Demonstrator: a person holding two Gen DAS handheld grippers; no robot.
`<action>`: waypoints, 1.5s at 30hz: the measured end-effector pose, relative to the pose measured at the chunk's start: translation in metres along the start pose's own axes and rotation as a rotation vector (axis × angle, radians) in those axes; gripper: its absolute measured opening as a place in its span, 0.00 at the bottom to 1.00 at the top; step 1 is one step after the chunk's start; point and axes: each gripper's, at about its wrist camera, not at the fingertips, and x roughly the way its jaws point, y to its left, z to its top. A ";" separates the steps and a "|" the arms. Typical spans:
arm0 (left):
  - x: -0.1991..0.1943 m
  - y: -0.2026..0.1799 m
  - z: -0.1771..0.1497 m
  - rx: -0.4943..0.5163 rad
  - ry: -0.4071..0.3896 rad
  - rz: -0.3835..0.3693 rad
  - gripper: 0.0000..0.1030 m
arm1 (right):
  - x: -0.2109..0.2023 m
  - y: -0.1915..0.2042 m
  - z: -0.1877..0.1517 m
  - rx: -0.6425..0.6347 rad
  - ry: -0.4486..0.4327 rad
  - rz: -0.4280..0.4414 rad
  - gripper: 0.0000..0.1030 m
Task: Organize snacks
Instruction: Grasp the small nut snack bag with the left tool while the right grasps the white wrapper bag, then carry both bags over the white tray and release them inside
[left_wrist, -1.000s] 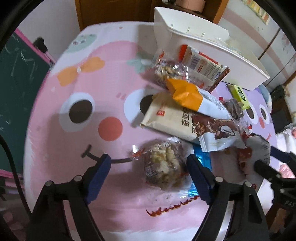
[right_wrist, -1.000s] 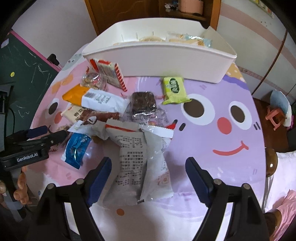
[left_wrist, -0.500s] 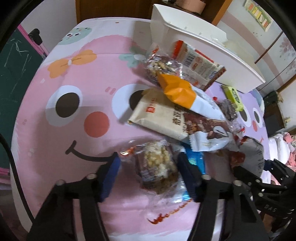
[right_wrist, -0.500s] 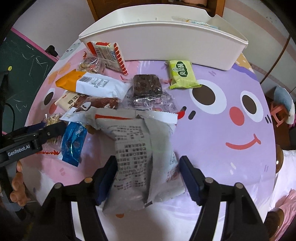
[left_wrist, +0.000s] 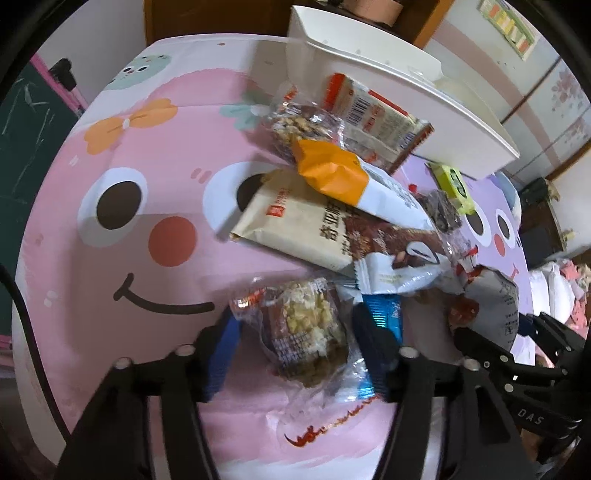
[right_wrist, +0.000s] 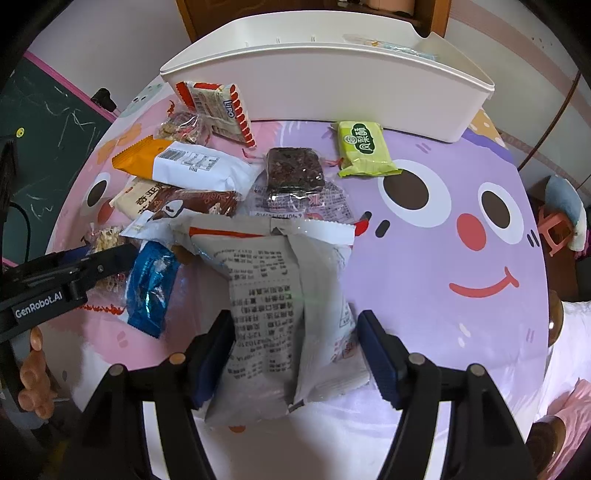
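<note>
Snack packs lie in a heap on a pink and purple cartoon table mat. My left gripper (left_wrist: 295, 350) is open, its jaws on either side of a clear-wrapped nut bar (left_wrist: 303, 332), close to its wrapper. My right gripper (right_wrist: 295, 350) is open around the near end of a large grey-white bag (right_wrist: 284, 314). I cannot tell whether either gripper touches its pack. A white bin (right_wrist: 332, 74) stands at the back of the table.
An orange-white pack (right_wrist: 181, 166), a beige-brown pack (left_wrist: 314, 229), a red-white Lipo pack (right_wrist: 218, 107), a dark bar (right_wrist: 295, 170), a green pack (right_wrist: 364, 147) and a blue pack (right_wrist: 151, 288) lie between the grippers and the bin. The table's near edge lies just below both grippers.
Both grippers have moved forward and their jaws have narrowed, the left around the nut bar, the right around the grey-white bag.
</note>
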 end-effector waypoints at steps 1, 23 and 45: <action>0.001 -0.002 0.000 0.010 0.005 0.007 0.70 | 0.000 0.000 0.000 -0.001 0.000 -0.002 0.66; -0.050 -0.018 -0.011 0.077 -0.083 0.040 0.44 | -0.036 0.003 -0.004 -0.014 -0.097 -0.006 0.59; -0.236 -0.090 0.098 0.181 -0.427 -0.052 0.44 | -0.219 -0.034 0.072 0.003 -0.503 -0.130 0.59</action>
